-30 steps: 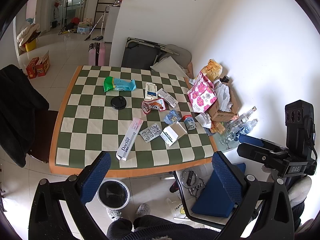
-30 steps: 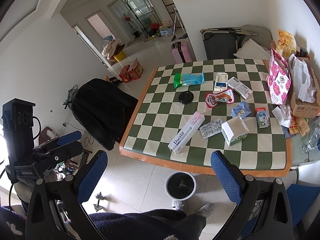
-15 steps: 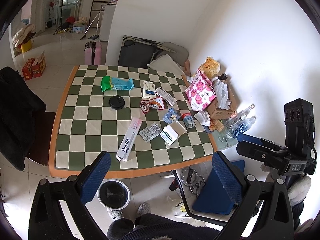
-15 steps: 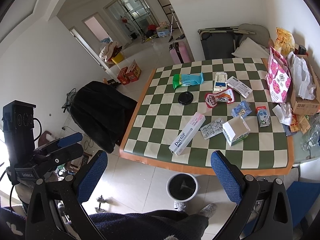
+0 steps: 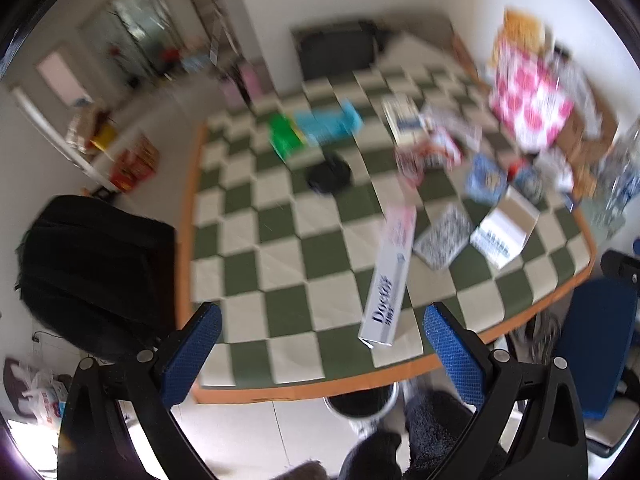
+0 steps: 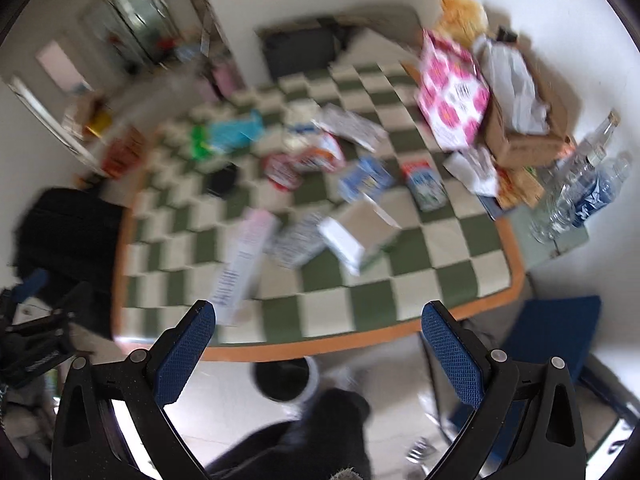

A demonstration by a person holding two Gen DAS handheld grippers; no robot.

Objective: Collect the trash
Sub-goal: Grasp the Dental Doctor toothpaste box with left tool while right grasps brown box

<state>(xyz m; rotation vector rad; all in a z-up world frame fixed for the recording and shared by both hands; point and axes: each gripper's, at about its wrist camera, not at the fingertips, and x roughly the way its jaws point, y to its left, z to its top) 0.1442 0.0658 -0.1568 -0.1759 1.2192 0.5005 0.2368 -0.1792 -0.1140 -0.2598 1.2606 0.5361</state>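
So far nothing is collected. Both the left tool (image 5: 316, 328) and the right tool (image 6: 318, 326) are wide open and empty. The trash, like the long white box (image 5: 387, 282), lies ahead of them on the tabletop (image 5: 280, 236); the bin (image 5: 360, 400) sits just below.

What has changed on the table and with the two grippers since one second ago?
Both grippers moved closer over the checkered table, and the views are now blurred by motion. The left gripper and right gripper are open and hold nothing, as before. The Doctor box, black lid and bin stayed in place.
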